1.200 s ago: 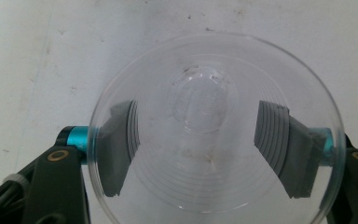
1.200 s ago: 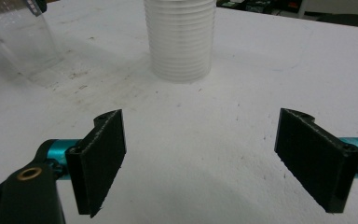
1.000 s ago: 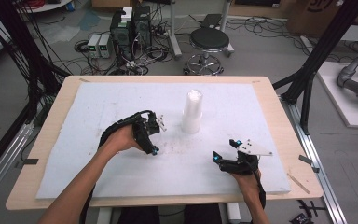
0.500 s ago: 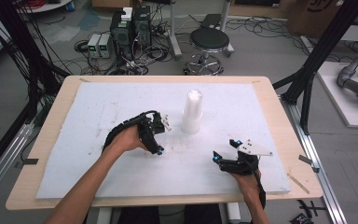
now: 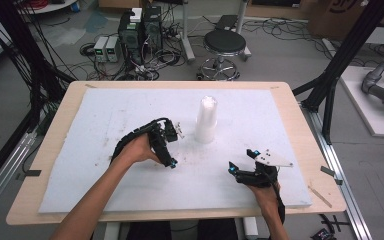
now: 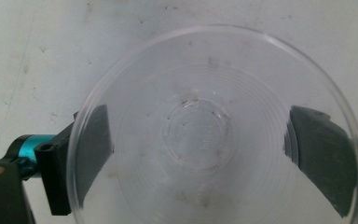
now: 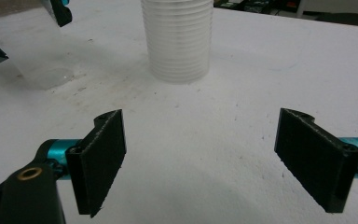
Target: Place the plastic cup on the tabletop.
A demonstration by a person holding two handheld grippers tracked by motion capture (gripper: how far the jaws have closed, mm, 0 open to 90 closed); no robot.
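My left gripper [image 5: 176, 147] is shut on a single clear plastic cup [image 6: 200, 135]. I look down into the cup's mouth, with a jaw pressed on each side of its wall. The right gripper view shows that cup [image 7: 32, 51] at upper left, tilted, its base close to the white mat. A tall stack of clear cups [image 5: 206, 120] stands upside down at the mat's middle, just right of my left gripper. My right gripper [image 5: 241, 160] rests near the front right of the mat, open, with nothing between its pads, and faces the stack [image 7: 177, 37].
The white foam mat [image 5: 105, 115] covers most of the wooden table [image 5: 305, 130]. A piece of tape and a small stick lie on the table's right edge [image 5: 322, 192]. Beyond the table are a stool [image 5: 224, 45] and floor cables.
My left gripper with the cup has drifted slightly to the right, toward the cup stack. The right gripper has stayed put.
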